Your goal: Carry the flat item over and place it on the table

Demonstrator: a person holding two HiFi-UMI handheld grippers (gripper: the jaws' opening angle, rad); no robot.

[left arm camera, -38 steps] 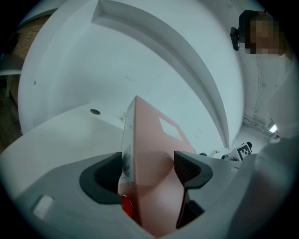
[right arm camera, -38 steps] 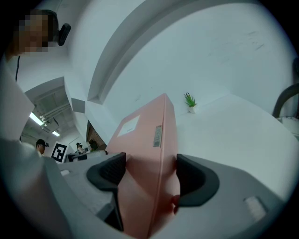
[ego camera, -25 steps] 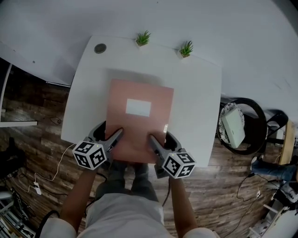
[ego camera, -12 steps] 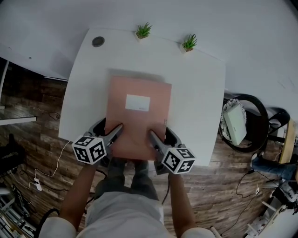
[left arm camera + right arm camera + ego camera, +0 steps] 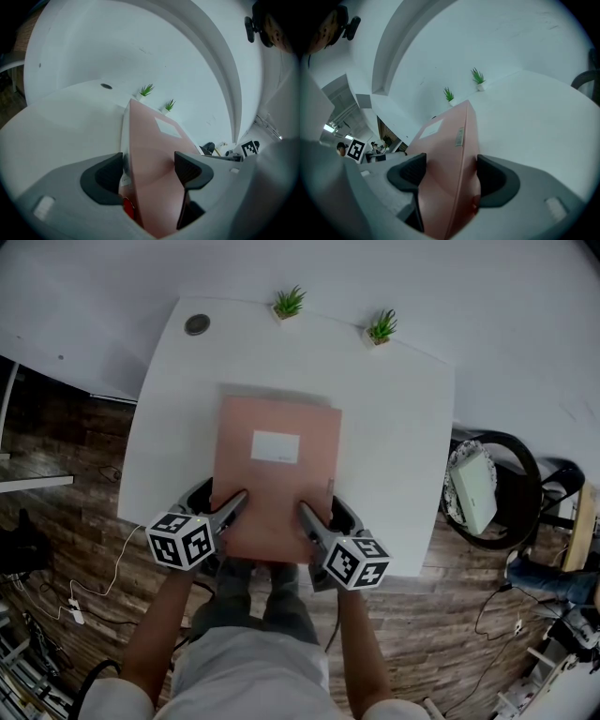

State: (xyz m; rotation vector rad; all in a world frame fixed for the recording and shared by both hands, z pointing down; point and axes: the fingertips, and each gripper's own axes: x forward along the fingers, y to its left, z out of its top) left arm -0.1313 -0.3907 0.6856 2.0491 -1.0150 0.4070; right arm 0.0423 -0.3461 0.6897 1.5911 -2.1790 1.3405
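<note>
White rounded table (image 5: 398,456) fills the middle of the head view. Flat pink cardboard folder with a white label (image 5: 277,484) sits over its near half, its near edge sticking out past the table edge toward the person. Left gripper (image 5: 149,171) is clamped on the near left corner and right gripper (image 5: 447,176) on the near right corner, the jaws of both pinching the folder. Two small green potted plants (image 5: 289,304) and a round grey grommet (image 5: 197,324) stand at the far edge. The carry looks done; lowering flat and letting go are left.
</note>
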